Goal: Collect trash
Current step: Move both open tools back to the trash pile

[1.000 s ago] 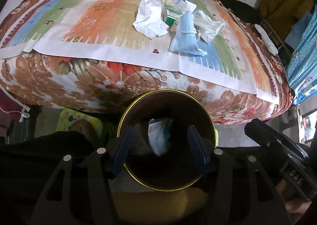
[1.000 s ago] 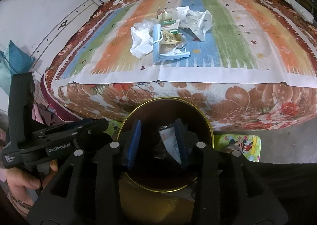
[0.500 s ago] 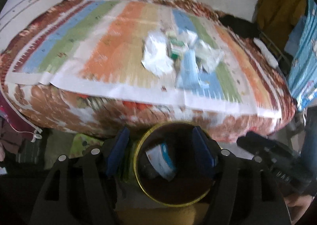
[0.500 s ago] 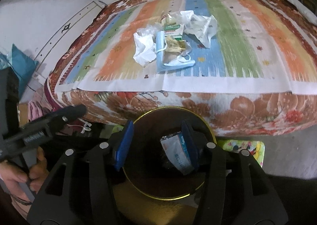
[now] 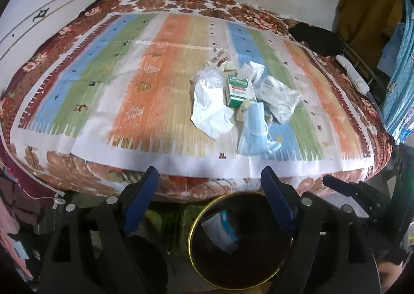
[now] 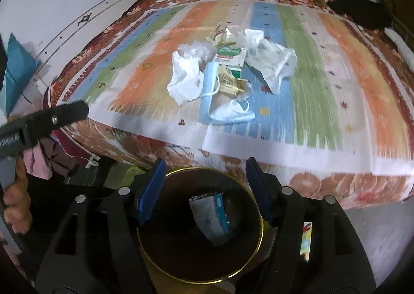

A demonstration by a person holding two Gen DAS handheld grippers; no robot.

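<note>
In the left wrist view, the left gripper (image 5: 209,199) sits at the lower middle of the frame. Its jaws have just been opening and now stand wide, with nothing between them. Just right of it, at the bottom, is the round bin (image 5: 192,226) with a gold rim, and one packet (image 5: 220,229) lies inside it. Above, in the middle of the frame, the striped cloth (image 5: 145,87) covers the bed, and the pile of trash is on it, right of centre: a white tissue (image 5: 211,110), a green and white box (image 5: 239,90), a blue mask (image 5: 254,129) and a white wrapper (image 5: 280,98). They lie close together, some touching.

In the right wrist view, a hand (image 6: 15,206) is at the left edge, holding the other tool. The right gripper (image 6: 204,188) is at the lower middle, directly over the bin (image 6: 261,226). Its jaws have also just been opening and are moderately wide, empty. The packet (image 6: 211,216) rests in the bin below them. The trash pile is above the centre; a small yellowish piece (image 6: 229,81) there is perhaps a sachet, the view is blurred.
</note>
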